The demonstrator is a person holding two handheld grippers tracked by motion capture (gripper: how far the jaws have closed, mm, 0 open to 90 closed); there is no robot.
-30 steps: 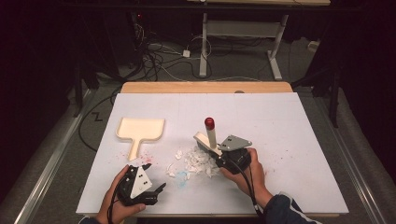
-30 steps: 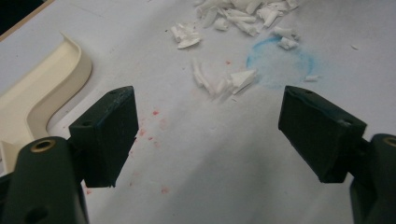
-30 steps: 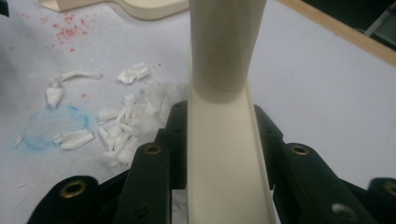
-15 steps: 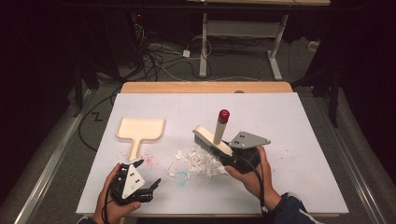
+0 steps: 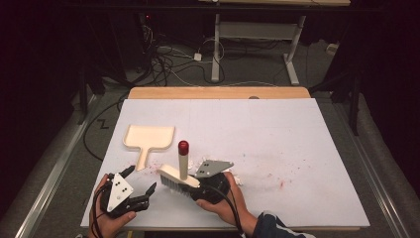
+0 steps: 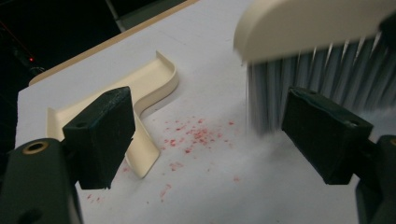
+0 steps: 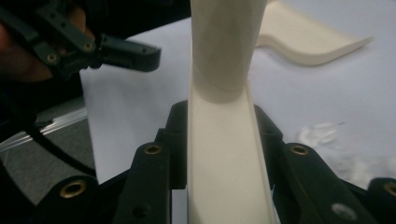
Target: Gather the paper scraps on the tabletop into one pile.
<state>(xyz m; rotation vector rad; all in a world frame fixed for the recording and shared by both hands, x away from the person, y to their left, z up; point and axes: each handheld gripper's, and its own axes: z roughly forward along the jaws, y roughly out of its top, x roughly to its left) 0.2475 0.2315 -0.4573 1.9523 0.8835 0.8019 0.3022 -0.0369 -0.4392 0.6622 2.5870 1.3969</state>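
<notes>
Left gripper (image 5: 141, 191): jaws spread, empty, at near edge. Right gripper (image 5: 200, 186): jaws pinching brush (image 5: 177, 176), bristles down, just right of left gripper. Dustpan (image 5: 148, 139) beyond, handle pointing toward left gripper, the nearer one. Scraps (image 5: 236, 177) behind right hand.

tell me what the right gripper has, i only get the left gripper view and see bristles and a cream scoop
Observer: The right gripper is shut on the brush, clamping its cream back.
Operator: does the brush have a handle
Observer: Yes, an upright cream handle with a red tip.
Operator: where's the dustpan from the brush
Observer: The dustpan lies flat, up and left of the brush, apart from it.
Operator: my jaws holding anything
Observer: No, the left gripper is open and empty.
</notes>
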